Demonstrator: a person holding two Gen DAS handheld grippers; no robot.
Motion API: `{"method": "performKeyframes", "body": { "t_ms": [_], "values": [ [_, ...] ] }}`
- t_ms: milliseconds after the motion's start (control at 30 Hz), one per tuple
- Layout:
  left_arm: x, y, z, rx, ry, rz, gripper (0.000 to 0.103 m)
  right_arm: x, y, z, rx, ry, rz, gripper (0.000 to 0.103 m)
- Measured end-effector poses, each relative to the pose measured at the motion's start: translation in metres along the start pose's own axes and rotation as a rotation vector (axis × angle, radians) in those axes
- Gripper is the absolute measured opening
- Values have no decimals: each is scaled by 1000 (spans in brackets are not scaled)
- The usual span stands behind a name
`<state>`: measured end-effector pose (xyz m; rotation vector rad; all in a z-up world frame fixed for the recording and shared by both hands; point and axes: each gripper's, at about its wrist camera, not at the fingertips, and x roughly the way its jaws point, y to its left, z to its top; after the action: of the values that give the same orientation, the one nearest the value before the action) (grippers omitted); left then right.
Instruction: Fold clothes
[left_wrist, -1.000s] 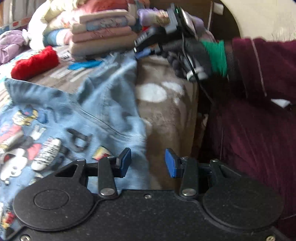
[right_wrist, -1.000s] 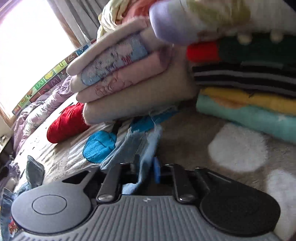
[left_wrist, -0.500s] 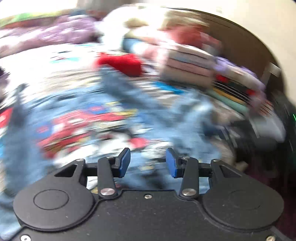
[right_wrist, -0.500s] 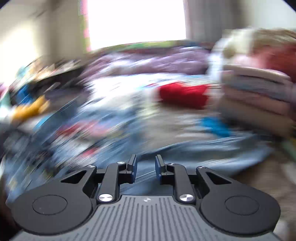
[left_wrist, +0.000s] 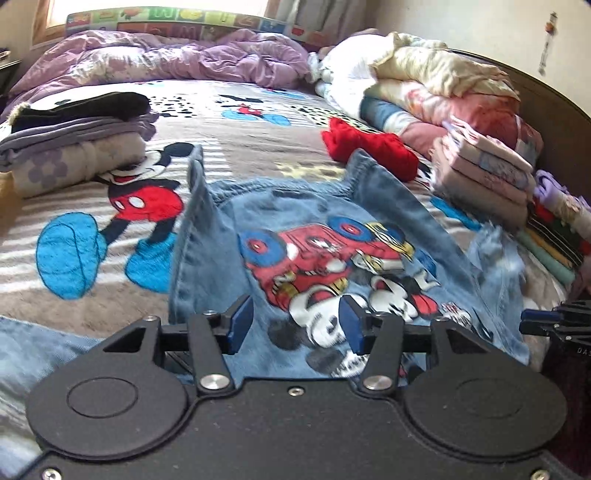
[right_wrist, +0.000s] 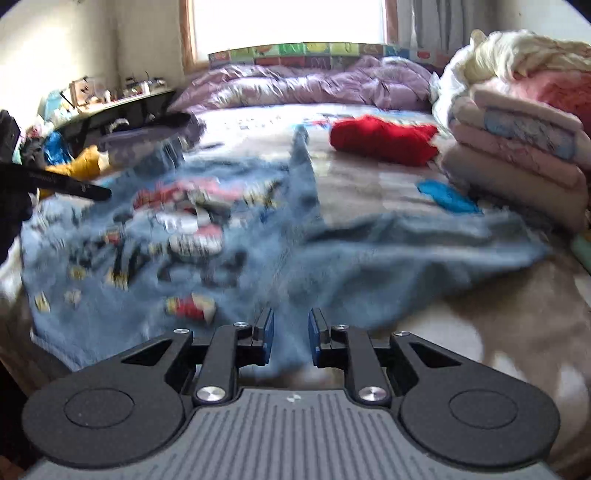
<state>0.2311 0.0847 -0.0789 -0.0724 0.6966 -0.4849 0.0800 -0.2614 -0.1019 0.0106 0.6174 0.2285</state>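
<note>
Setting: home bedroom. Evidence: bed covered by plush grey cartoon-mouse blanket; rumpled lilac quilted duvet at 12 o'clock under a bright window; stacks of folded pastel fleece clothes at 3 o'clock; dark curved wooden headboard; cluttered side desk at 10 o'clock.

Both wrist views low, forward, sharing denim jacket.

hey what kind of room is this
Most likely a child's bedroom: a bed with a Mickey Mouse blanket, a rumpled purple duvet, and stacks of folded clothes.
</note>
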Motion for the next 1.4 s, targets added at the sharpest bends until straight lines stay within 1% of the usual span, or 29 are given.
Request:
{"method": "performKeyframes", "body": {
  "t_ms": [100,267,367,467,500,567,600,633,667,700,733,767,833,900,933,1000,1067,1133,1233,1300,1333,1367,1400],
  "values": [
    [5,9,6,-13,-4,12,50,23,8,26,-58,-10,17,21],
    [23,21,21,-31,-3,37,50,81,21,66,-172,35,14,21],
    [39,35,25,-60,40,68,50,112,22,83,-227,82,-23,20],
    [53,54,24,-92,90,125,49,139,3,88,-207,146,-59,20],
    [55,60,24,-118,94,120,47,144,-6,91,-182,158,-61,19],
    [55,71,26,-164,86,95,45,145,-26,96,-86,166,-32,5],
    [55,74,27,-173,84,101,39,144,-31,98,-66,168,-32,1],
    [54,78,28,-181,81,106,38,144,-34,99,-68,169,-46,0],
    [53,80,29,-189,74,111,37,144,-37,99,-76,172,-63,1],
    [52,83,30,-196,67,116,36,144,-40,99,-77,177,-73,4],
    [50,85,32,-204,59,121,36,144,-43,100,-69,180,-72,9],
    [49,87,33,-210,51,125,36,143,-46,101,-64,180,-68,10],
    [41,81,41,-176,16,122,36,140,-45,108,-89,159,-81,10],
    [36,75,50,-146,-30,80,36,137,-40,118,-113,119,-79,10],
    [37,70,54,-120,-35,70,36,136,-37,124,-118,100,-68,10],
    [46,64,63,-69,-30,49,36,140,-28,135,-141,74,-51,10],
    [58,63,66,-46,-6,40,36,147,-19,144,-172,56,-30,10],
    [73,68,67,-41,18,46,36,163,-13,150,-190,60,-10,10],
    [95,81,68,-70,53,69,37,193,-19,158,-149,80,0,10],
    [106,95,70,-116,74,93,35,211,-31,160,-99,98,-11,10],
    [109,103,70,-150,74,85,34,221,-41,159,-59,117,-17,10],
    [110,110,72,-192,74,67,34,230,-52,157,-10,137,-11,8],
    [111,117,73,-225,74,59,29,234,-61,155,31,143,5,7]
  ]
}}
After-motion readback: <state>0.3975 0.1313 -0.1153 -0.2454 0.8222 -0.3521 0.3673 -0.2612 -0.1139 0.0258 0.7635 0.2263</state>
